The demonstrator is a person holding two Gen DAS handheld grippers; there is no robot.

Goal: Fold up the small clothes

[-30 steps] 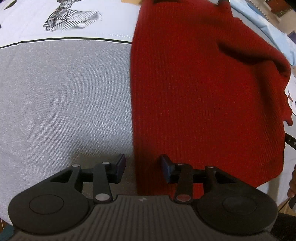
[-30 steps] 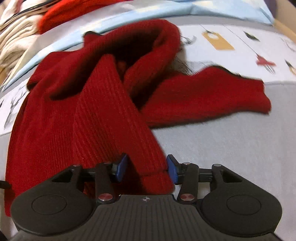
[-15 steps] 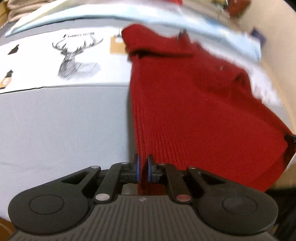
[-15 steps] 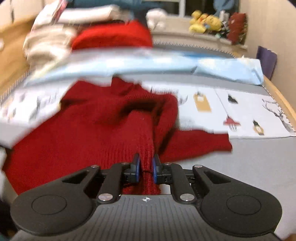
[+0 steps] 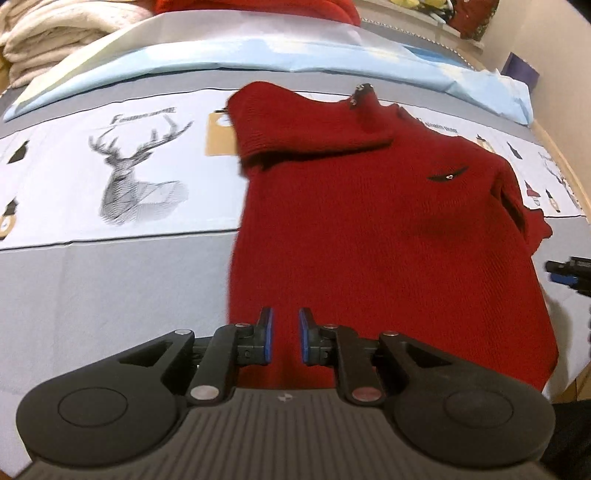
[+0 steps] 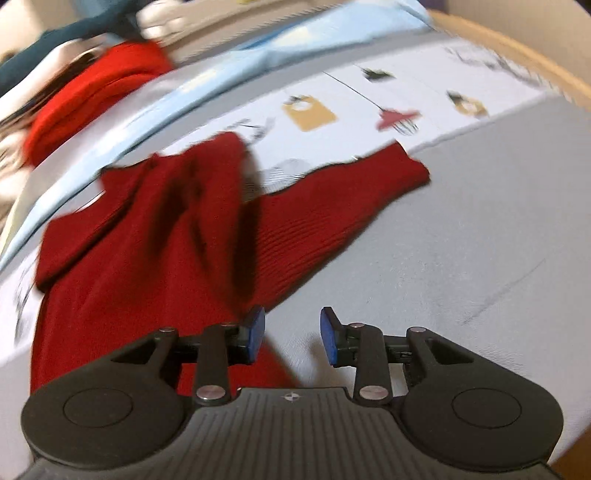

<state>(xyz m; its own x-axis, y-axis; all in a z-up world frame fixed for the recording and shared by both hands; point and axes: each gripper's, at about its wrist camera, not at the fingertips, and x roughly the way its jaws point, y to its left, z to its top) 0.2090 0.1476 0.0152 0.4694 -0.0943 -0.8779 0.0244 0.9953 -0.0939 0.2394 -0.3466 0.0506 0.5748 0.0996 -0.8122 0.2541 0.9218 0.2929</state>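
A small dark red knitted sweater (image 5: 373,229) lies spread on the grey bed sheet, collar at the far end, hem near me. My left gripper (image 5: 283,338) hovers over the hem, jaws a little apart, holding nothing. In the right wrist view the sweater (image 6: 155,254) lies left of centre with one sleeve (image 6: 343,206) stretched to the right. My right gripper (image 6: 291,330) is open and empty beside the sweater's right edge, over bare sheet. Its tips (image 5: 565,271) show at the right edge of the left wrist view.
A printed panel with a deer drawing (image 5: 136,177) crosses the sheet. A light blue cloth (image 5: 258,55) lies behind the sweater. Folded cream blankets (image 5: 55,33) and a bright red garment (image 6: 92,96) are stacked at the back. The wooden bed edge (image 6: 517,51) runs at right.
Both grippers were shut on the sweater's hem half a second ago and have opened and let it go. The sweater now lies flatter. The right gripper has shifted to the right.
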